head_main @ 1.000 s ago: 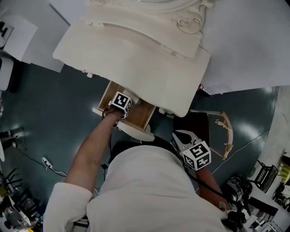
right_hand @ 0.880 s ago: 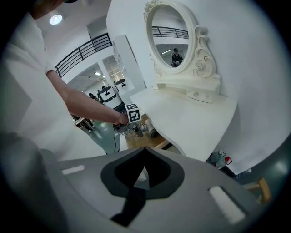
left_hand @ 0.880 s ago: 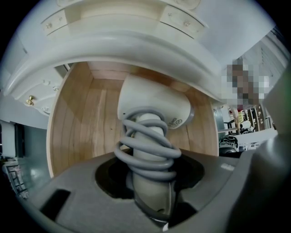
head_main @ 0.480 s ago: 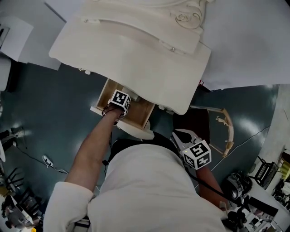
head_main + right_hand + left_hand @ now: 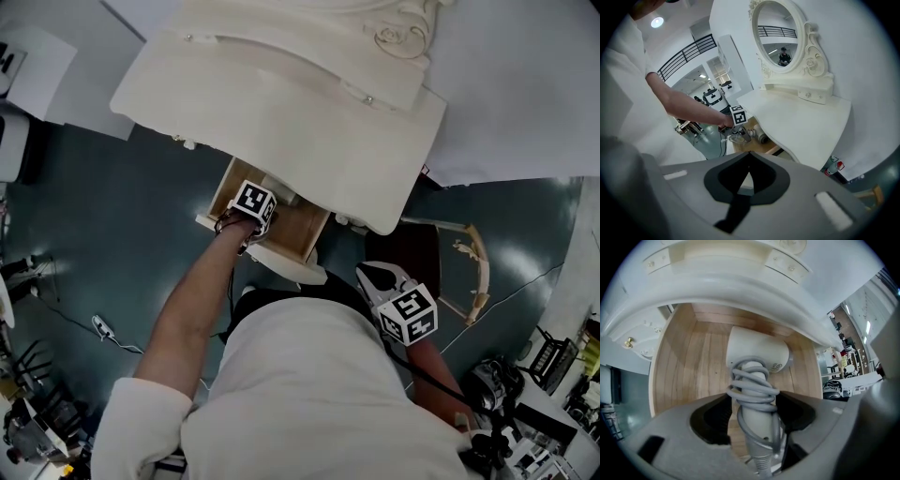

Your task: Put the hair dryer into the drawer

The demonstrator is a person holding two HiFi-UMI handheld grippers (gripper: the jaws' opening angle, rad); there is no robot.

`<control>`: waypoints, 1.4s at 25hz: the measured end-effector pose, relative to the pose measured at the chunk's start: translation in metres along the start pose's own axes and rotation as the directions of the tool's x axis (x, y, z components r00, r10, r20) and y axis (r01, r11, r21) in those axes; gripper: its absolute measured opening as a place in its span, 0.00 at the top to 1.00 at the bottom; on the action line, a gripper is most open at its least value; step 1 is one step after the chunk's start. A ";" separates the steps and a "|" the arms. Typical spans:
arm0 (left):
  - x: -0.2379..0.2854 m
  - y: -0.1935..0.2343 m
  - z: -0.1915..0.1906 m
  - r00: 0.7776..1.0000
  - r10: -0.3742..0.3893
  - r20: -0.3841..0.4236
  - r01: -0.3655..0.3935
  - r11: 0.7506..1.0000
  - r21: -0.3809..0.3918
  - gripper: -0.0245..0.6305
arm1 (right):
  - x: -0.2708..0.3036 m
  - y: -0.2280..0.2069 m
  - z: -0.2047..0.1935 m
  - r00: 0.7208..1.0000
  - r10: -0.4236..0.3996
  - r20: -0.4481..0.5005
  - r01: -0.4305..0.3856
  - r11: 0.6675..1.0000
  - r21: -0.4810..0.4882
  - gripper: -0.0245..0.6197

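The white hair dryer (image 5: 757, 355) lies in the open wooden drawer (image 5: 679, 362), its grey cord wound round the handle. My left gripper (image 5: 753, 406) points steeply down over it with the handle between its jaws. The jaws are opening, and the left pad stands clear of the handle. From the head view, the left gripper (image 5: 253, 211) hangs over the drawer (image 5: 298, 230) under the table's edge. My right gripper (image 5: 375, 278) is held back near the person's body, shut with nothing in it. In the right gripper view, the left gripper (image 5: 738, 131) and the hair dryer (image 5: 761, 137) show at the drawer.
The white dressing table (image 5: 281, 103) overhangs the drawer, with its oval mirror (image 5: 780, 40) at the back. A wooden chair (image 5: 469, 272) stands to the right on the dark floor. A cable (image 5: 98, 333) lies on the floor at the left.
The left gripper stays over the drawer and the right gripper keeps its place. Only the head view has shifted a little.
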State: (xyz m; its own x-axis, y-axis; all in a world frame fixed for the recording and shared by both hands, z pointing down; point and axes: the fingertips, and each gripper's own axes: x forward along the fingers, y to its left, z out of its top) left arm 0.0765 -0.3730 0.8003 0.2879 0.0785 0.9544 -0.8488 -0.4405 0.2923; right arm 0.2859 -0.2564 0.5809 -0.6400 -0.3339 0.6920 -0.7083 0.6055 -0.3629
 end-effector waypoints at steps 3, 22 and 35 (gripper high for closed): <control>-0.010 0.001 0.003 1.000 -0.006 0.024 0.006 1.000 0.008 0.50 | 0.006 0.004 0.003 1.000 0.008 0.004 -0.008 1.000 -0.009 0.96; -0.130 -0.011 -0.051 0.956 -0.096 0.276 0.068 0.992 0.110 0.50 | 0.043 0.112 0.004 0.999 0.022 0.044 -0.018 0.995 -0.093 0.96; -0.195 -0.019 -0.149 0.884 -0.204 0.421 0.159 0.977 0.140 0.59 | 0.066 0.202 -0.011 0.998 -0.015 0.057 0.022 0.993 -0.119 0.96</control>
State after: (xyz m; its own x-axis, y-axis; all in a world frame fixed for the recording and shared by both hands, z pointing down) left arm -0.0302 -0.2466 0.6174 0.6139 -0.2171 0.7590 -0.7220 -0.5430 0.4287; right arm 0.1040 -0.1483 0.5605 -0.6450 -0.3838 0.6608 -0.6818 0.6795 -0.2708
